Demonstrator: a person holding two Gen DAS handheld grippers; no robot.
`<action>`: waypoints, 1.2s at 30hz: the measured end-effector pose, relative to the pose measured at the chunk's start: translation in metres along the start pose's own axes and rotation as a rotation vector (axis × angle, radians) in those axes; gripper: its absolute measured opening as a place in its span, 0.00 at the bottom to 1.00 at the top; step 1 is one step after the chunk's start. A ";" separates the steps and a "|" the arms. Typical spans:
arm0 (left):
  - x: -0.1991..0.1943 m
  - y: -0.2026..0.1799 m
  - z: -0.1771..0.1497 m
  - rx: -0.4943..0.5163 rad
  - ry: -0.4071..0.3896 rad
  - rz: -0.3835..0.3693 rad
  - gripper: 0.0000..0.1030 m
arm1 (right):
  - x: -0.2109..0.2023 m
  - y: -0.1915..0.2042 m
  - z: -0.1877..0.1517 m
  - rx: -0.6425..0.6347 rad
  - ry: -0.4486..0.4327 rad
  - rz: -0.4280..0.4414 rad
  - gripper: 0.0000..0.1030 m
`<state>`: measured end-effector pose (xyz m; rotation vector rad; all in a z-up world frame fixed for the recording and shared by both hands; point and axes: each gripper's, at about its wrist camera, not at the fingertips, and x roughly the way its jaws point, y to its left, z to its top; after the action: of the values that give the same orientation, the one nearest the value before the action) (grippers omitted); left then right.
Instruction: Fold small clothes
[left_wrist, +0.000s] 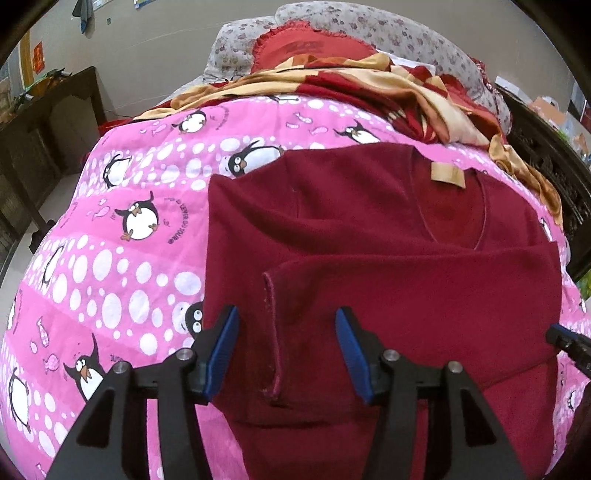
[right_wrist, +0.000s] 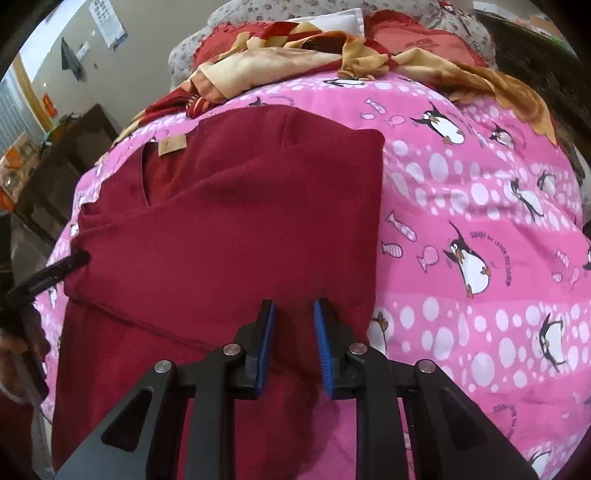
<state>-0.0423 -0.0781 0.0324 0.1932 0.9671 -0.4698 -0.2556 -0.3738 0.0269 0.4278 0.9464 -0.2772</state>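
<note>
A dark red fleece top (left_wrist: 369, 229) lies on a pink penguin quilt (left_wrist: 110, 236), neck and tan label (left_wrist: 447, 173) away from me, a sleeve folded across its front. My left gripper (left_wrist: 286, 314) is open over the sleeve cuff (left_wrist: 271, 332), holding nothing. In the right wrist view the same top (right_wrist: 229, 221) lies with its label (right_wrist: 171, 144) at upper left. My right gripper (right_wrist: 294, 306) is open, its jaws a narrow gap apart, above the top's lower right part. The other gripper's tip shows at the top's edge in the left wrist view (left_wrist: 565, 341) and the right wrist view (right_wrist: 66, 266).
A crumpled red and tan blanket (left_wrist: 369, 85) and floral pillows (left_wrist: 369, 29) lie at the far end of the bed. Dark wooden furniture (left_wrist: 48, 122) stands to the left, a dark carved frame (left_wrist: 550, 162) to the right. Pink quilt (right_wrist: 480, 221) spreads right of the top.
</note>
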 end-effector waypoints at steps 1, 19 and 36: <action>0.000 0.001 -0.001 -0.001 -0.001 -0.001 0.56 | -0.003 0.000 0.001 -0.005 0.004 -0.001 0.27; 0.015 -0.004 0.007 0.031 0.003 0.018 0.61 | 0.034 0.006 0.071 0.034 -0.103 -0.090 0.31; 0.016 -0.007 0.004 0.037 -0.008 0.042 0.63 | -0.019 0.001 0.010 0.019 -0.036 -0.053 0.32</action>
<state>-0.0349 -0.0907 0.0220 0.2446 0.9447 -0.4497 -0.2590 -0.3772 0.0479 0.4142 0.9212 -0.3415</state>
